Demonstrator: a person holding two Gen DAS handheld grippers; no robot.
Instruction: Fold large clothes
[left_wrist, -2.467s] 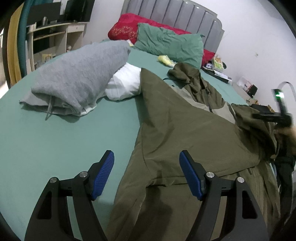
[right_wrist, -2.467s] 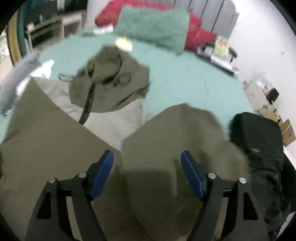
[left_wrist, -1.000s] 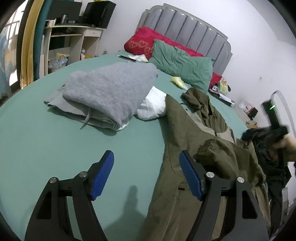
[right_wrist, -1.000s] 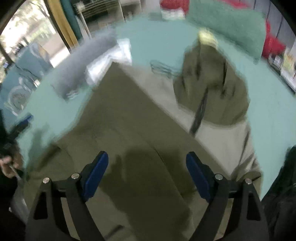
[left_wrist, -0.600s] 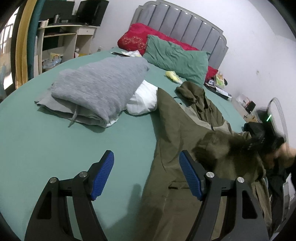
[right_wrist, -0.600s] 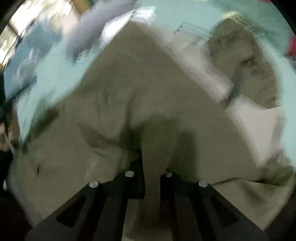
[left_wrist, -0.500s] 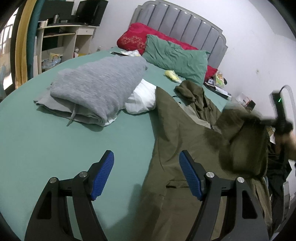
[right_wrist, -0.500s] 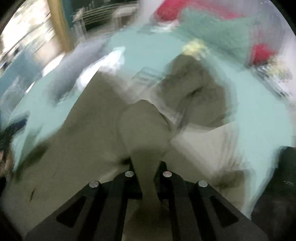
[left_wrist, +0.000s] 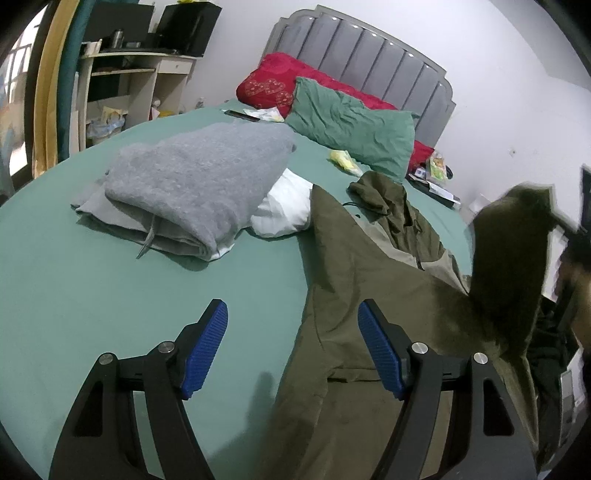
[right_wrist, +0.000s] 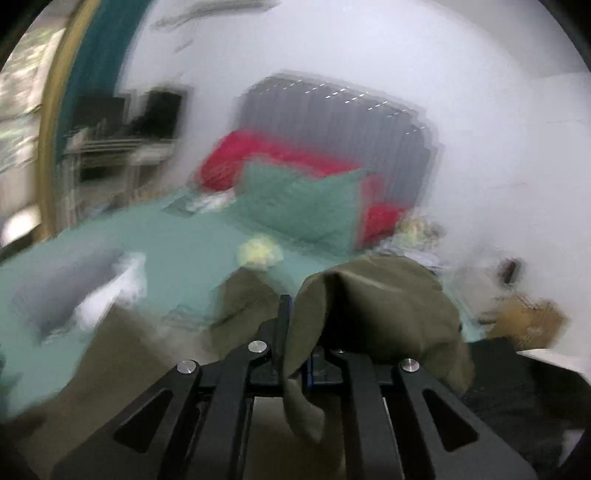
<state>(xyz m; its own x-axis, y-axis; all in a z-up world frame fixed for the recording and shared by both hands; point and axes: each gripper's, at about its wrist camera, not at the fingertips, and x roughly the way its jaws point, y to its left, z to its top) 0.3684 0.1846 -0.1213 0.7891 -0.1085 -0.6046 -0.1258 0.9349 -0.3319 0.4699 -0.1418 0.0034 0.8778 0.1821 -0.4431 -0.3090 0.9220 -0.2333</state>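
An olive-green jacket (left_wrist: 369, 280) lies spread on the green bed (left_wrist: 110, 314), its hood toward the pillows. My left gripper (left_wrist: 293, 347) hovers open over the jacket's left edge, with nothing between its blue pads. In the right wrist view my right gripper (right_wrist: 295, 332) is shut on a fold of the jacket (right_wrist: 388, 306), and the cloth drapes over its jaws. The left wrist view shows that part as a sleeve (left_wrist: 509, 258) lifted upright above the bed at the right, with the holding hand (left_wrist: 576, 295) blurred at the frame's edge.
A folded grey sweater (left_wrist: 192, 184) and a white garment (left_wrist: 284, 210) lie left of the jacket. A green pillow (left_wrist: 351, 125) and a red one (left_wrist: 273, 88) lean on the grey headboard. A black garment (right_wrist: 517, 369) lies at the bed's right edge. Shelves (left_wrist: 122, 85) stand at the far left.
My right gripper went from open over the jacket to shut on its sleeve, then lifted it up and tilted toward the headboard. The left gripper stayed open and nearly still.
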